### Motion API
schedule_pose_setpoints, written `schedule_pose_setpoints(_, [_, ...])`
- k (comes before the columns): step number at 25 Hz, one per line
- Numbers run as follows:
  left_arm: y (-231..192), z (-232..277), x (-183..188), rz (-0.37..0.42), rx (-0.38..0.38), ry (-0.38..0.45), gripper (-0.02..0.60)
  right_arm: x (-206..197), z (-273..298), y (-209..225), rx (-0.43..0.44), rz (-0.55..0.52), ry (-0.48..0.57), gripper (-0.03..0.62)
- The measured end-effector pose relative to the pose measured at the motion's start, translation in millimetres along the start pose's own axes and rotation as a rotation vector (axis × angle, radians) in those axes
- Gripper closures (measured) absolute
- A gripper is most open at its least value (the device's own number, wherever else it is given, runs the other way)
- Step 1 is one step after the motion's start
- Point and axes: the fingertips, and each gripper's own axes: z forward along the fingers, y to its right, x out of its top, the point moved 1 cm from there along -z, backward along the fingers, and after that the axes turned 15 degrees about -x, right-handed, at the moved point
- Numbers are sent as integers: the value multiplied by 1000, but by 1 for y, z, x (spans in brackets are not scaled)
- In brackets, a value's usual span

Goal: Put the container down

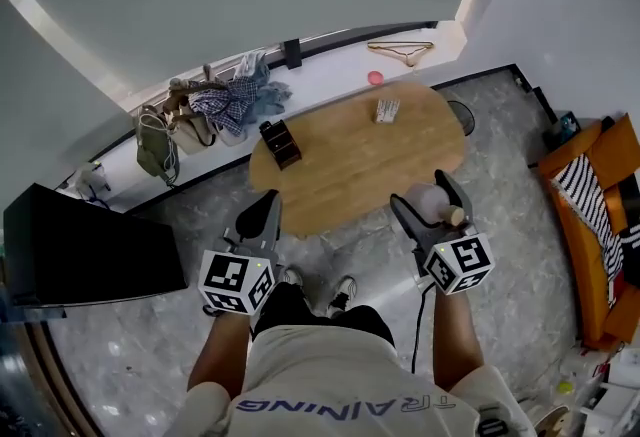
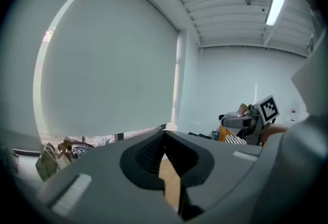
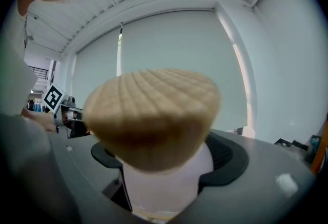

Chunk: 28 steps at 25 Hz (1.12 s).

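A person stands at the near edge of an oval wooden bench with a two-jaw tool in each hand. The task's container, a pale body under a ribbed wooden lid, is in the right gripper. Its jaws stand fairly wide and are closed on the pale body just below the lid, one pad on each side. The left gripper carries nothing, its jaws brought together at the tips and only a sliver of benchtop showing through the slit behind them. From above, the container hangs at the bench's near right rim, so the bare wood lies ahead of the right jaws and below them, with the right hand plainly the nearer one. The jaws look tilted upward, toward the window blind and ceiling. The container's long axis follows that tilt, its lid end toward the gripper's marker cube rather than straight up. Setting it down will likely mean carrying it forward over the wood and levelling it so the base meets the top. A dark holder and a small box sit farther across the bench, well apart from the container.
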Motion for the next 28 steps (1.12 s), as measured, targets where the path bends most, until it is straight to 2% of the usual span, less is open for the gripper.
schedule_pose_setpoints(5, [-40,14,-4,-18,-8,-5,580,-6,37,-11,-13,-3,-29,160])
schedule_pose_setpoints(10, [-82,27,0,-11,-50,-1,580,6,74,-34,-29,-26,-22,160])
schedule_pose_setpoints(15, [-118,34,-8,-19,-40,-14,580,7,110,-53,-13,-34,-22,160])
schedule_pose_setpoints(20, [-126,37,-20,-44,2,-34,580,-3,133,-58,40,-38,-49,160])
schedule_pose_setpoints(28, [-119,63,-41,-97,56,-55,580,-31,163,-36,105,-86,-105,160])
